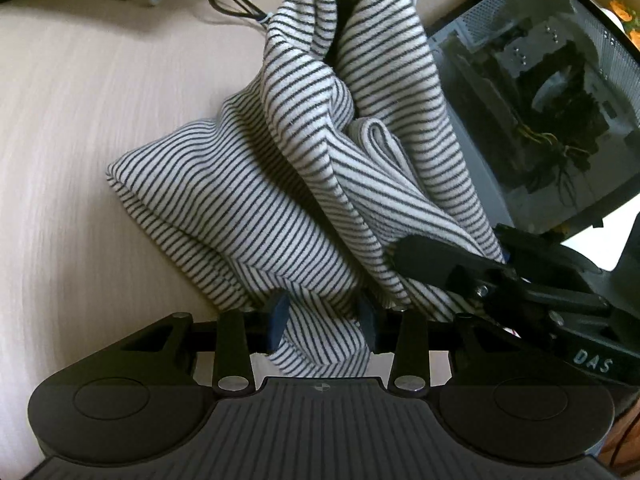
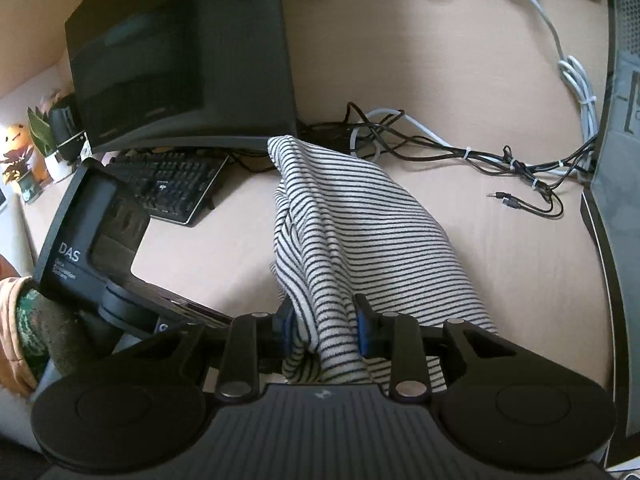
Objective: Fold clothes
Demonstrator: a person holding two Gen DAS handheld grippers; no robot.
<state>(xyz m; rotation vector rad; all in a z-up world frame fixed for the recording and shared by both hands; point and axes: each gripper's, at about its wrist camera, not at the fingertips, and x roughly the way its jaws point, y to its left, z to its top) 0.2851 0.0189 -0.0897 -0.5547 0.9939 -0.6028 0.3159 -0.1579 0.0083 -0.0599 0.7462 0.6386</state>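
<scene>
A white garment with thin black stripes lies bunched on the pale wooden table, one end raised into a tall fold at the back. My left gripper is shut on a gathered edge of it, the cloth pinched between the blue pads. In the right wrist view the striped garment rises from my right gripper, which is shut on another bunched edge. A black finger of the right gripper shows in the left wrist view, pressed on the cloth's right side.
A computer case with a glass side stands right of the cloth. A dark monitor, a keyboard, tangled cables and small plants lie beyond. A person's sleeve holds the left gripper's housing.
</scene>
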